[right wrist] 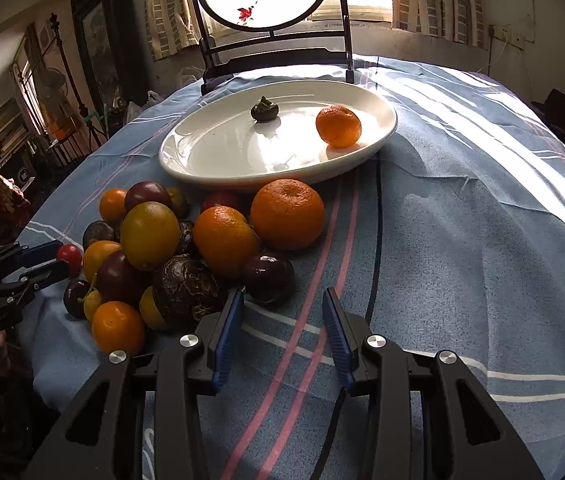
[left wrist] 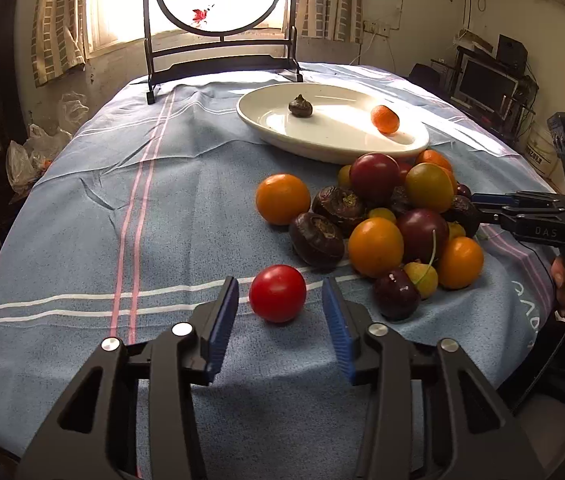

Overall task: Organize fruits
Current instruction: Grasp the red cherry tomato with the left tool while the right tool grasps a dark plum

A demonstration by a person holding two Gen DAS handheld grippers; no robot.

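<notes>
A left gripper (left wrist: pixel 280 300) is framing a red tomato (left wrist: pixel 277 293) on the blue striped cloth (left wrist: pixel 122 208), its jaws standing wide with a gap on either side of the fruit and nothing yet in hold. The tomato is sitting alone, just beside the fruit pile (left wrist: pixel 382 216) and well short of the white plate (left wrist: pixel 334 148), where a water chestnut (left wrist: pixel 300 106) and a small orange (left wrist: pixel 385 119) are already lying. The right gripper (right wrist: pixel 282 312) is hovering empty at the pile's near edge, jaws equally wide, a dark plum (right wrist: pixel 269 278) just beyond its tips.

The step in hand appears to be picking up the tomato. Done well, that likely means bringing the blue pads (left wrist: pixel 222 320) level with the fruit's widest part and closing gently, since a ripe tomato may bruise or squirt free under a hard squeeze. Lifting straight up should be keeping it clear of the neighbouring cherry (left wrist: pixel 396 294) before carrying it to the plate.
</notes>
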